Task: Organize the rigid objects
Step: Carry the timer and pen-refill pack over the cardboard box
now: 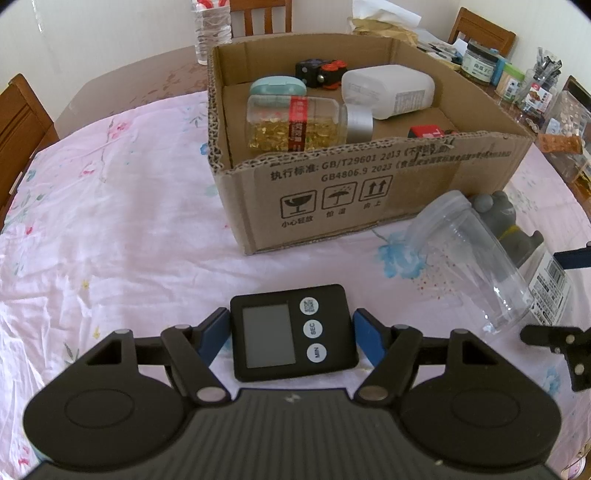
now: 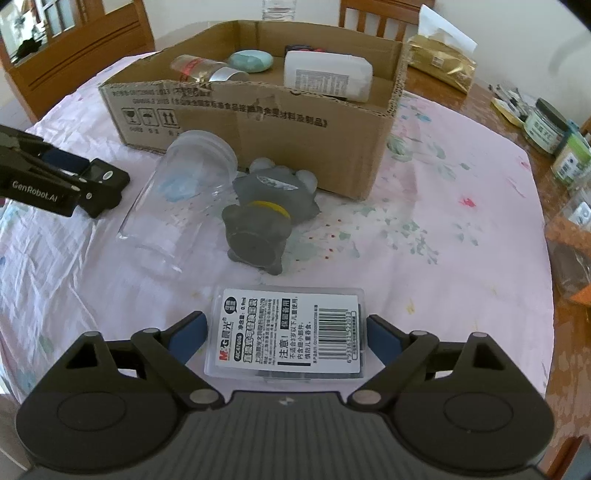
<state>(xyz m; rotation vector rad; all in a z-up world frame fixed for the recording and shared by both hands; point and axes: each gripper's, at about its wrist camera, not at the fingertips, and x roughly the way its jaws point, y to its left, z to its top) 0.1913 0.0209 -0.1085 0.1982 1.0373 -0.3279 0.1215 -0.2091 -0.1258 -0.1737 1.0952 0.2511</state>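
My left gripper (image 1: 293, 332) is shut on a black digital timer (image 1: 293, 332), its blue pads against both sides, just above the pink tablecloth. My right gripper (image 2: 286, 334) stands open around a clear plastic case with a white barcode label (image 2: 286, 332) that lies on the cloth; small gaps show at both pads. A cardboard box (image 1: 332, 192) stands ahead, holding a jar of gold bits (image 1: 295, 123), a white bottle (image 1: 388, 90), a teal case (image 1: 277, 86), a black-red cube toy (image 1: 321, 72) and a red item (image 1: 428, 132). An empty clear jar (image 2: 177, 199) and a grey figurine (image 2: 266, 218) lie by the box.
Wooden chairs (image 2: 74, 55) surround the table. Jars and containers (image 2: 554, 136) crowd the right edge; a gold packet (image 2: 443, 62) lies behind the box. A water bottle (image 1: 212, 29) stands at the far left of the box. The left gripper also shows in the right wrist view (image 2: 92, 188).
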